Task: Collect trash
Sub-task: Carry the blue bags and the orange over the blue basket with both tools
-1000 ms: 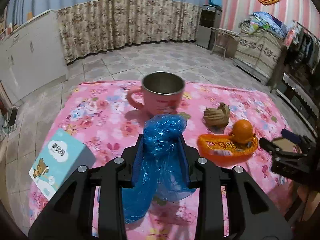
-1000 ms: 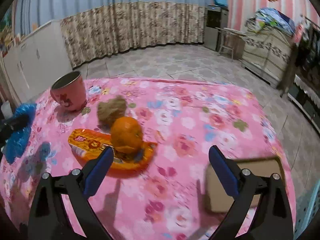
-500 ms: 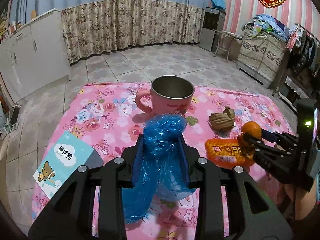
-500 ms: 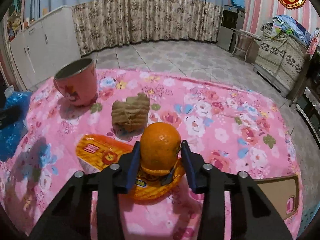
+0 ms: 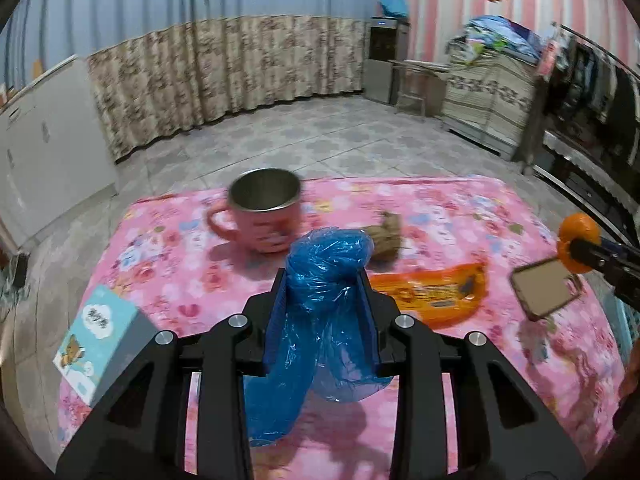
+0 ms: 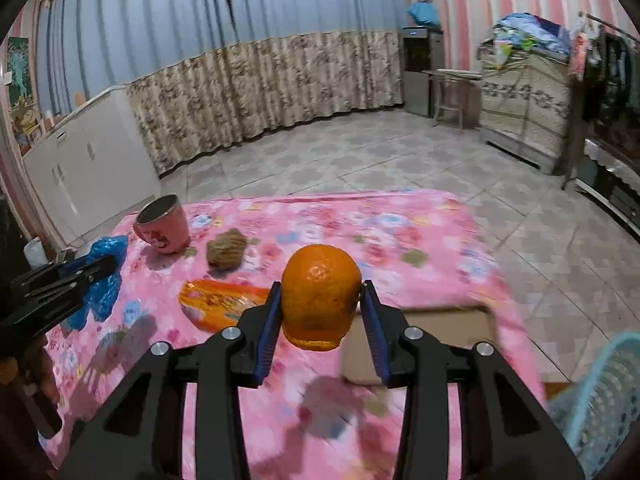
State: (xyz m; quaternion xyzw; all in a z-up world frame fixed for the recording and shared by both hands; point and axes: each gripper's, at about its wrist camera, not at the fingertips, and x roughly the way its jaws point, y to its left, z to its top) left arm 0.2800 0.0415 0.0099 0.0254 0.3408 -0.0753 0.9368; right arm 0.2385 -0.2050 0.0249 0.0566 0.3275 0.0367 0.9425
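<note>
My left gripper (image 5: pixel 325 280) is shut on a crumpled blue plastic bag (image 5: pixel 320 340), held above the pink floral table (image 5: pixel 460 208); its lower part hangs below the fingers. My right gripper (image 6: pixel 320 294) is shut on an orange (image 6: pixel 320 280), raised off the table. The left wrist view shows that orange (image 5: pixel 579 236) at the far right, above a brown phone-like slab (image 5: pixel 546 290). On the cloth lie an orange snack wrapper (image 6: pixel 218 302) and a brown crumpled paper wad (image 6: pixel 227 249). In the right wrist view the left gripper (image 6: pixel 108 264) with the bag (image 6: pixel 100 296) is at the left.
A pink mug (image 5: pixel 264 216) with a steel inside stands at the table's far side. A light blue tissue box (image 5: pixel 100 336) sits at the near left corner. A light blue plastic basket (image 6: pixel 600 400) stands off the table's right edge. Tiled floor surrounds the table.
My right gripper closed on the orange and lifted it off the snack wrapper, carrying it up and to the right. The left gripper shifted a little, still holding the blue bag.
</note>
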